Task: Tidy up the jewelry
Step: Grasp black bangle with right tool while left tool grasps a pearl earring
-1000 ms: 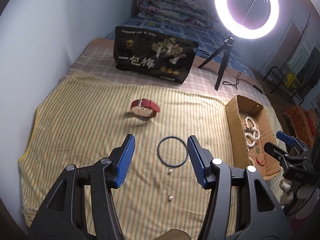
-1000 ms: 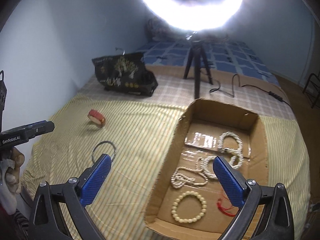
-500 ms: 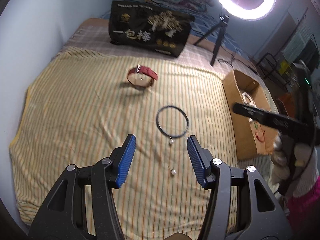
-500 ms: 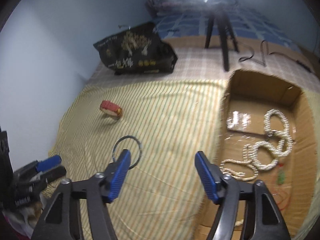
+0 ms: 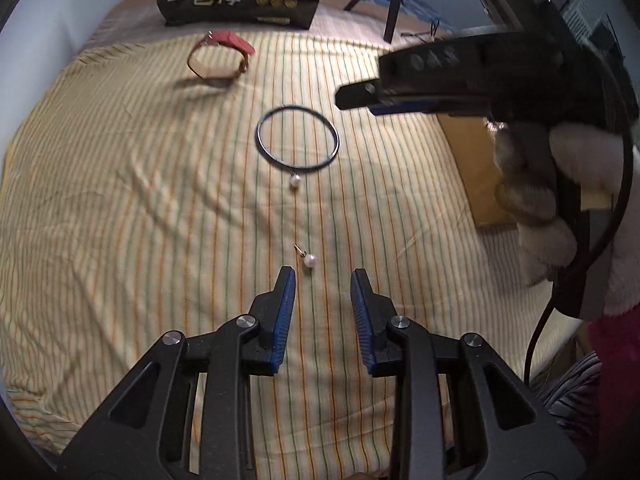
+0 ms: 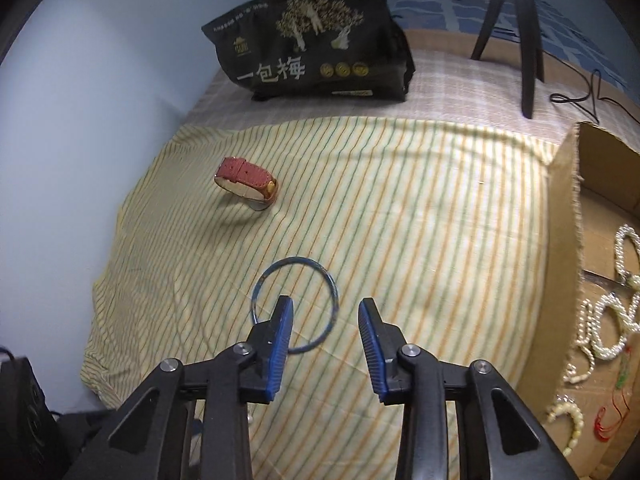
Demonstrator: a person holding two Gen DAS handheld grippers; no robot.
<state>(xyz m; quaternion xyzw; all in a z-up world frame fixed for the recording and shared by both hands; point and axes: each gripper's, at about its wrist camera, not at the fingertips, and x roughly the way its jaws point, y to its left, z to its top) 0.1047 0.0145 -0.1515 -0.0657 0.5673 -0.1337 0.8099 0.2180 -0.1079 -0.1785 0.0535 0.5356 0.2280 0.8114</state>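
Left wrist view: my left gripper (image 5: 323,276), jaws closing and empty, lines up on the loose pearl earring (image 5: 309,260). Right gripper (image 6: 325,307), narrowing too, straddles the blue bangle's (image 6: 295,306) near-right rim. Next I pinch, then carry to the cardboard box (image 6: 564,216) at right.

The sheet (image 5: 120,200) was pale yellow with thin orange and green stripes. The strap (image 6: 246,178) was red, the bangle (image 5: 298,138) dark blue, the pearl (image 5: 310,261) white. The bag (image 6: 316,40) was black with gold print, the box (image 6: 560,240) brown.
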